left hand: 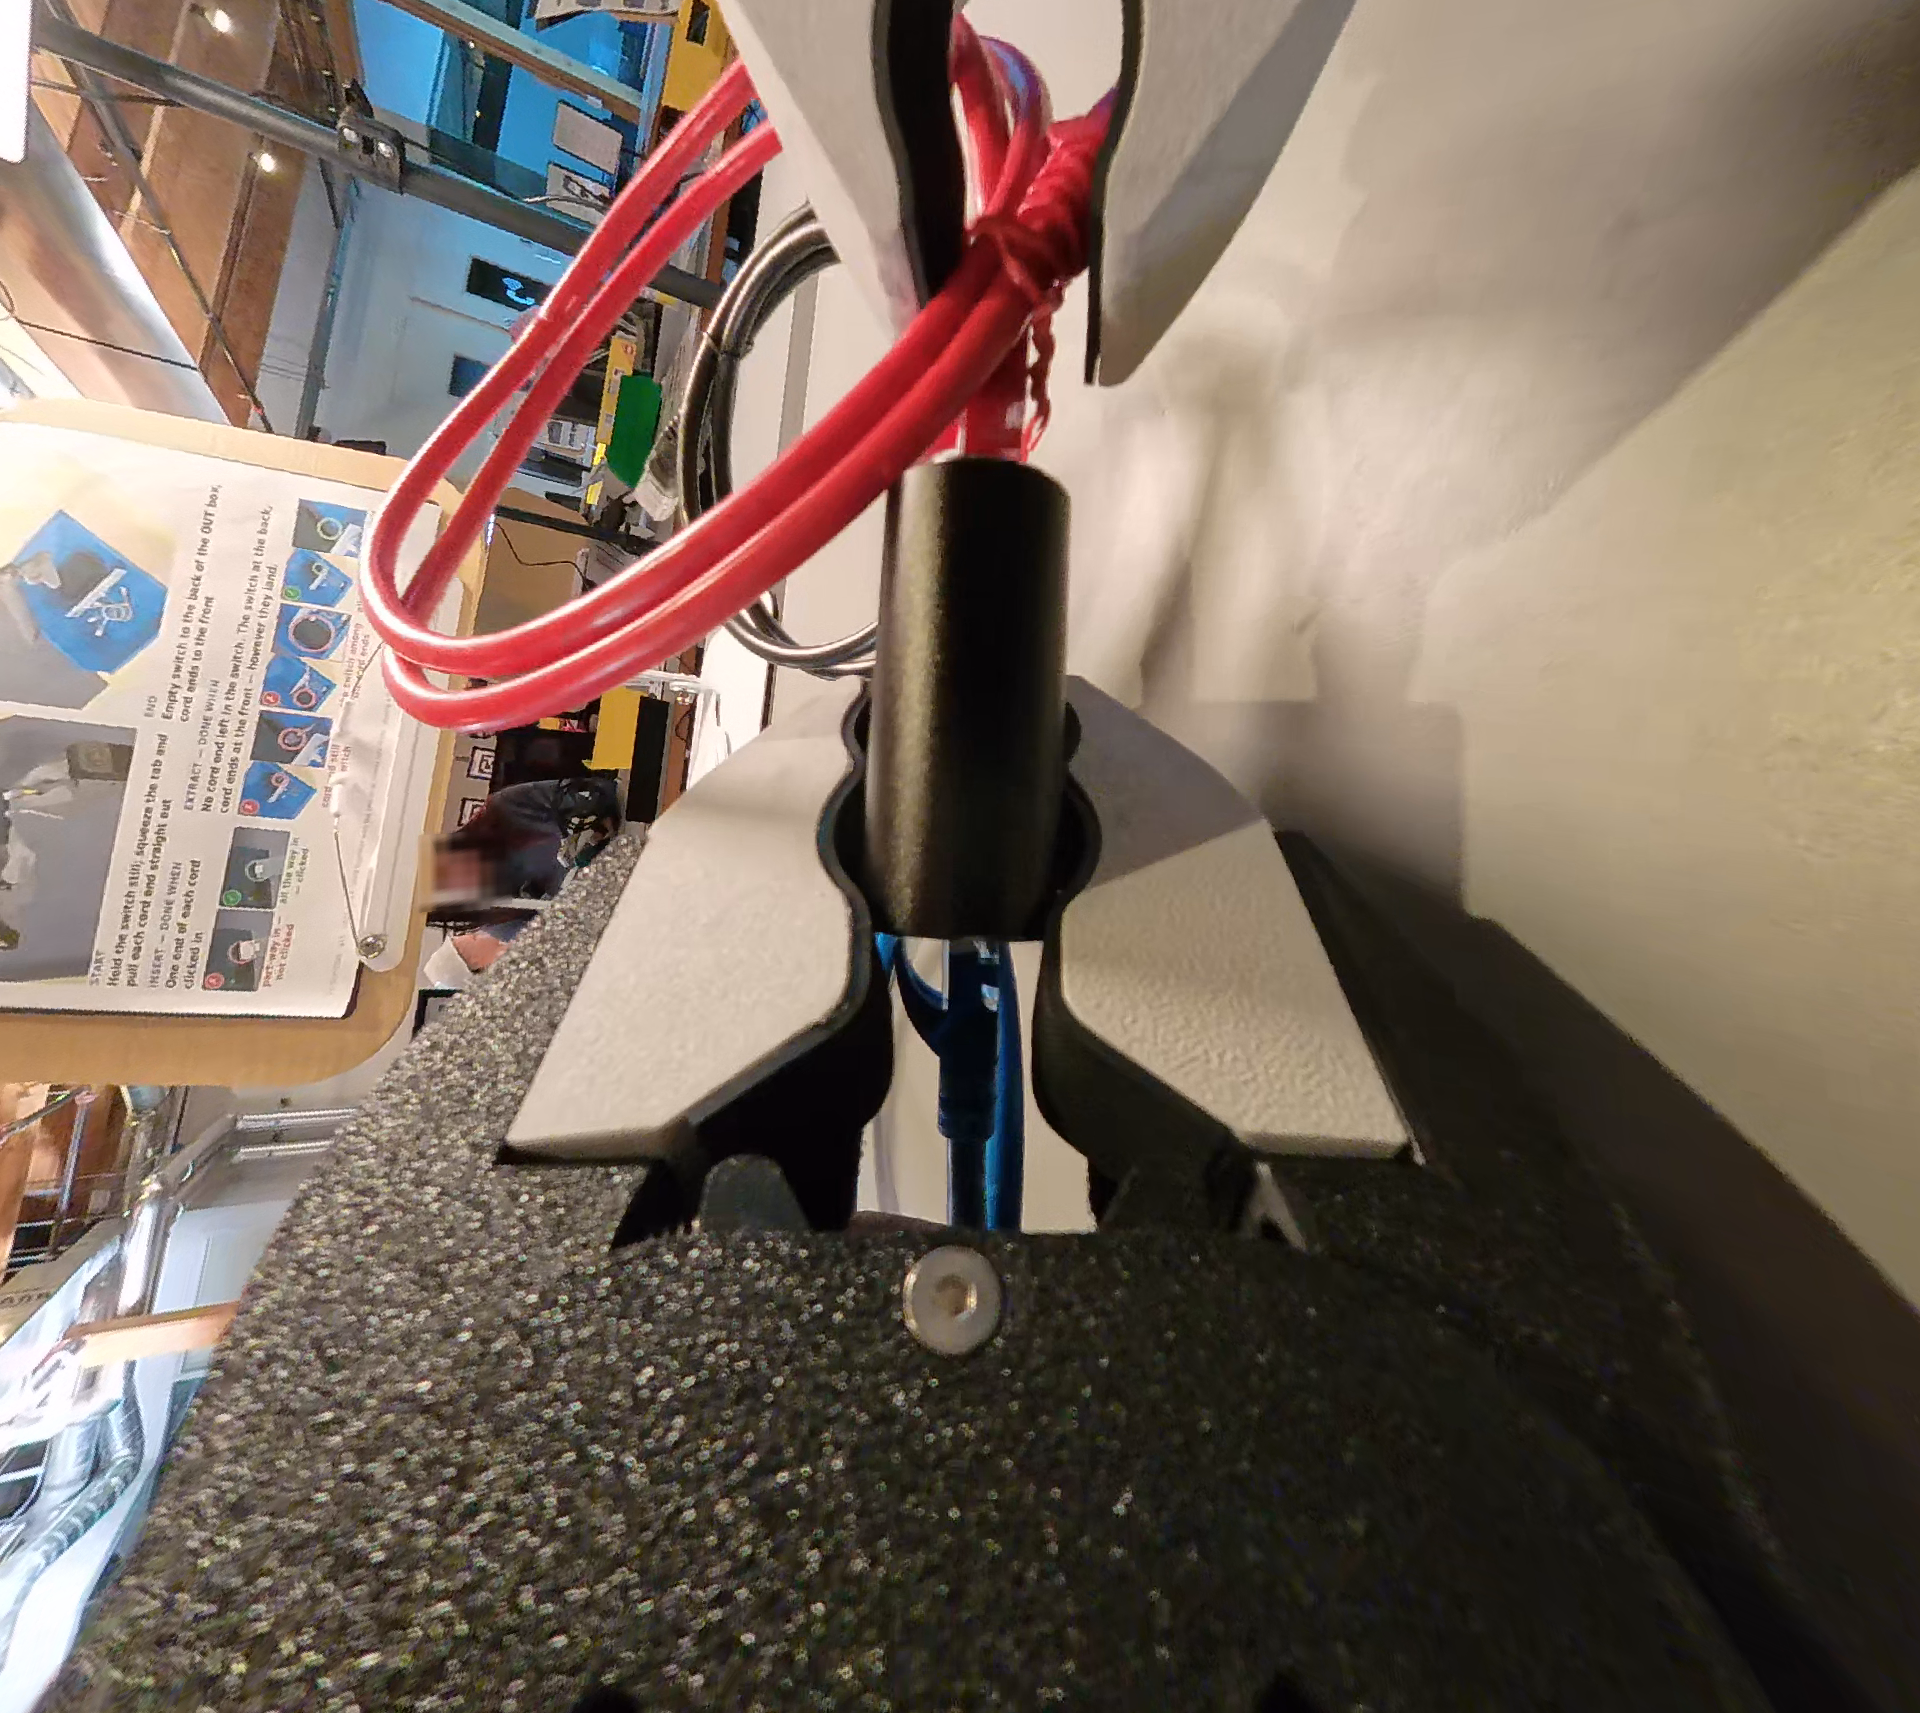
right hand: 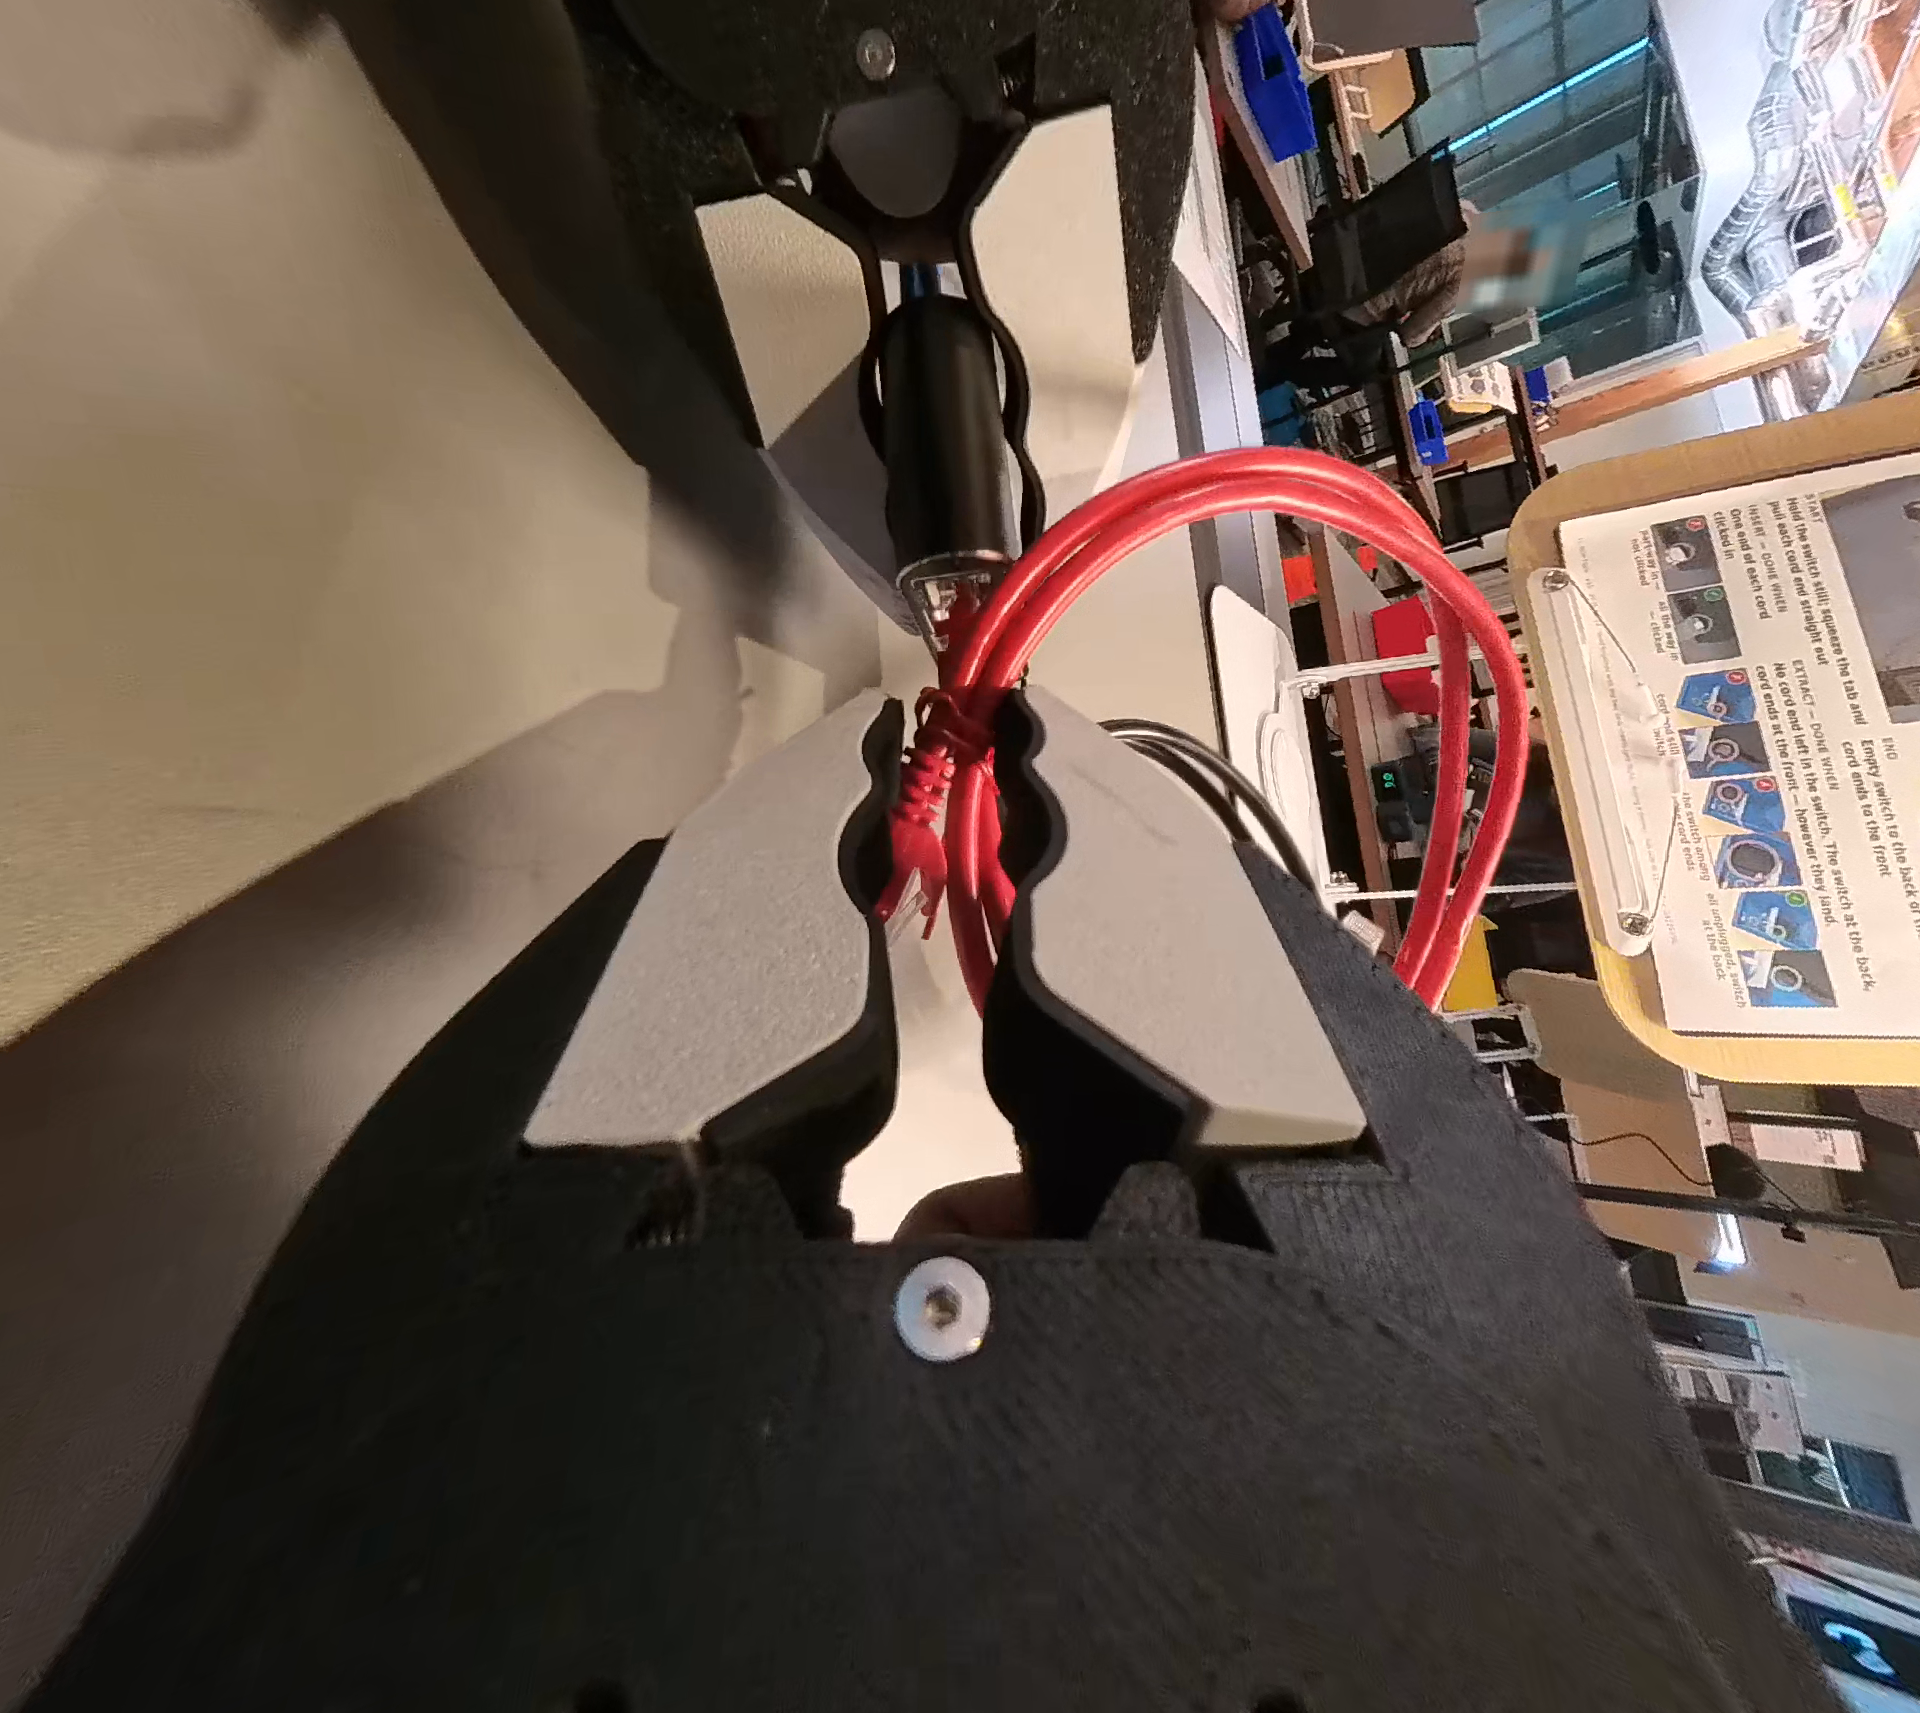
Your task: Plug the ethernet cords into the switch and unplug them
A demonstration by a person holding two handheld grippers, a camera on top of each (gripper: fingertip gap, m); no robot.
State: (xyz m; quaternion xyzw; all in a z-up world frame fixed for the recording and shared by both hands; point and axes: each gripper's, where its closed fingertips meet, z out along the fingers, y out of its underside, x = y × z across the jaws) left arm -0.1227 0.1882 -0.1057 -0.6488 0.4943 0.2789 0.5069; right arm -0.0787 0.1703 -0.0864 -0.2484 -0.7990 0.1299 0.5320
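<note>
Left gripper (left hand: pixel 961 832) is clamped on the black switch (left hand: pixel 966 687), held in mid-air; right gripper (right hand: pixel 951 842) pinches the red cord (right hand: pixel 1247 520) bundle near its tie. One red plug (right hand: pixel 940 614) sits in the switch's far end and a blue cord (left hand: pixel 966 1092) in the near end. Judged mid-task: whether this is insertion or pull-out, I cannot tell.

Black cylindrical switch (left hand: pixel 966 697) carries a coiled, tied red cord (left hand: pixel 665 541) plugged in one end, a blue cord (left hand: pixel 971 1092) opposite.
</note>
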